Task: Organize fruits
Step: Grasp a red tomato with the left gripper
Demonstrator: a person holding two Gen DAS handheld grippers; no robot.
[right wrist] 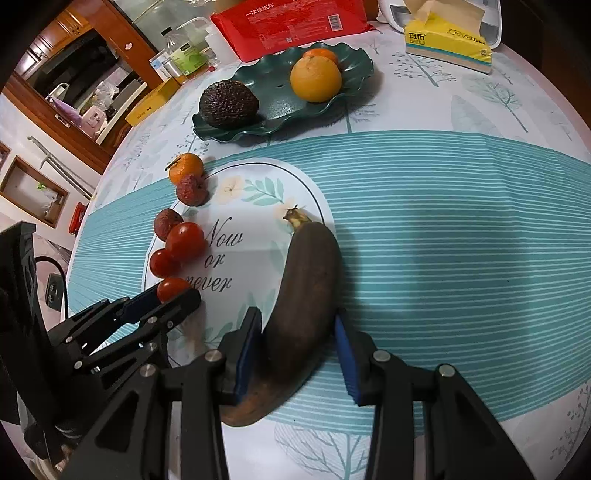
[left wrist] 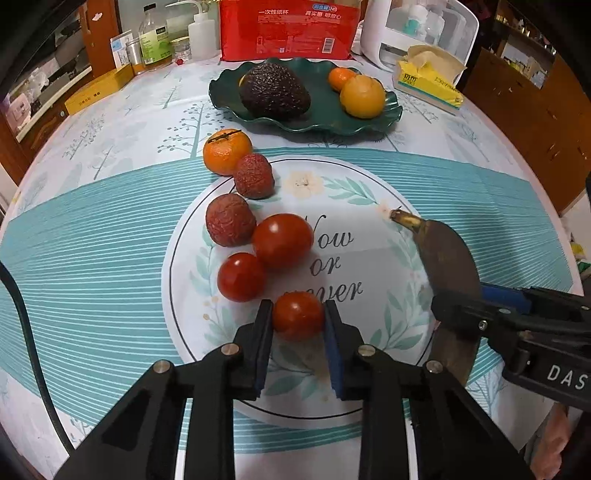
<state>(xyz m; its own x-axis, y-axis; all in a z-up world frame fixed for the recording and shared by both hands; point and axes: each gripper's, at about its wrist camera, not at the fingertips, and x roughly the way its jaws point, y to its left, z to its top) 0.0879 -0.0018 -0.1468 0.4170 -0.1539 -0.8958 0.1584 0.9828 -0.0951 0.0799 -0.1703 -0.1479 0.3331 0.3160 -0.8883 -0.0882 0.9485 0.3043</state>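
Observation:
My left gripper is shut on a small red tomato resting on the tablecloth. Two more tomatoes, two lychees and a mandarin lie in a row beyond it. My right gripper straddles a dark brown banana; its left pad touches the banana, the right pad stands slightly off. The green scalloped plate at the back holds an avocado, an orange and a mandarin.
A red paper-cup pack, bottles, a yellow tissue box and a white appliance stand behind the plate. A yellow box lies at the far left. A black cable runs along the table's left edge.

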